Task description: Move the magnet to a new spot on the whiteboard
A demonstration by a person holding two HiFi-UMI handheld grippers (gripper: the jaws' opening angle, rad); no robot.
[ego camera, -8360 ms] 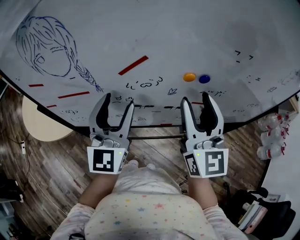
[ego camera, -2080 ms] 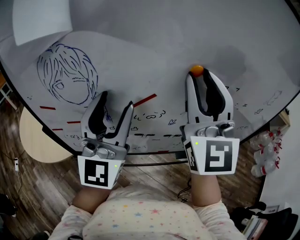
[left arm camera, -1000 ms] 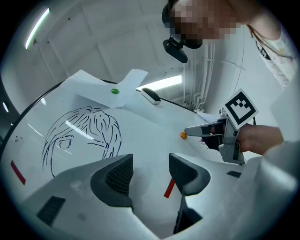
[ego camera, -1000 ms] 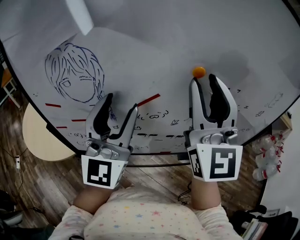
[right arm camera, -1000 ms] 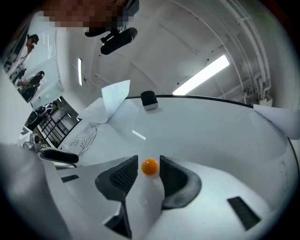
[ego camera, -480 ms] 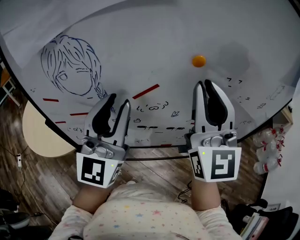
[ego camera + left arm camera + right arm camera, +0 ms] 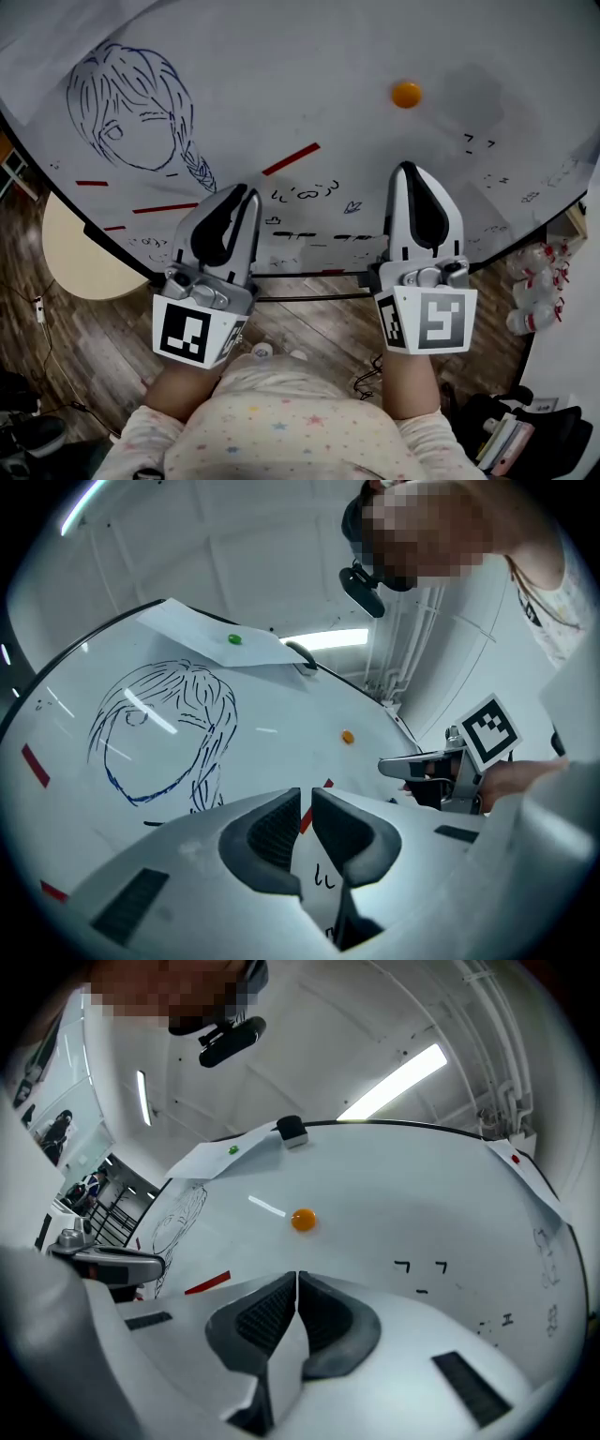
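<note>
The round orange magnet (image 7: 406,95) sticks on the whiteboard (image 7: 281,66) at the upper right, with nothing holding it. My right gripper (image 7: 407,169) is below it, apart from it, with its jaws shut and empty. In the right gripper view the magnet (image 7: 303,1220) lies straight beyond the shut right gripper (image 7: 296,1279). My left gripper (image 7: 246,192) sits at the board's lower edge, shut but for a sliver and empty. From the left gripper (image 7: 306,794), the magnet (image 7: 348,736) shows far to the right.
A blue line drawing of a head (image 7: 127,103) fills the board's left. A red strip (image 7: 290,159) and small scribbles lie between the grippers. A green magnet (image 7: 234,639) pins a paper sheet. A round beige table (image 7: 80,248) stands left, bottles (image 7: 534,281) right.
The orange magnet went from beside a blue one to a higher spot. Over the last second my right gripper drew back from it. Both grippers have shut.
</note>
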